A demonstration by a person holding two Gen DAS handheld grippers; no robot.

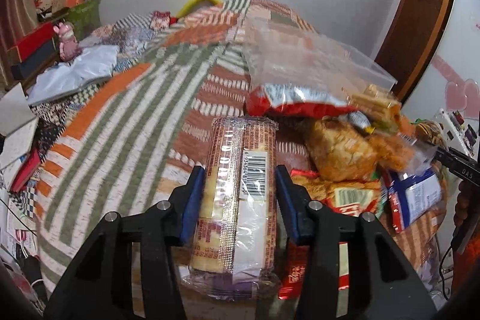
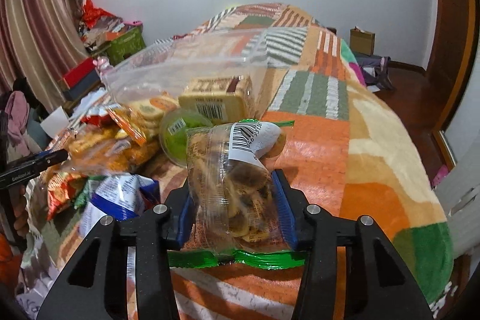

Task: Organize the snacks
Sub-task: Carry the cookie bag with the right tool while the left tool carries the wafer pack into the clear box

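Observation:
My left gripper [image 1: 238, 179] is shut on a long clear-wrapped cracker pack [image 1: 240, 194] with a barcode, held above the bed. My right gripper [image 2: 234, 185] is shut on a clear bag of round cookies [image 2: 231, 170] with green sealed ends. A clear zip bag [image 1: 300, 65] lies open on the bed beyond the snack pile; it also shows in the right wrist view [image 2: 186, 62], holding a yellow box [image 2: 216, 98]. A pile of snack packets [image 1: 345, 152] lies right of the left gripper; the same pile [image 2: 108, 149] shows left of the right gripper.
The bed has a striped orange, green and white blanket [image 1: 135, 116]. A green cup [image 2: 183, 137] lies by the pile. Boxes and clutter [image 1: 45, 44] line the left wall. A wooden door [image 1: 420, 26] stands at the right. A blue packet [image 2: 120, 194] lies near my right gripper.

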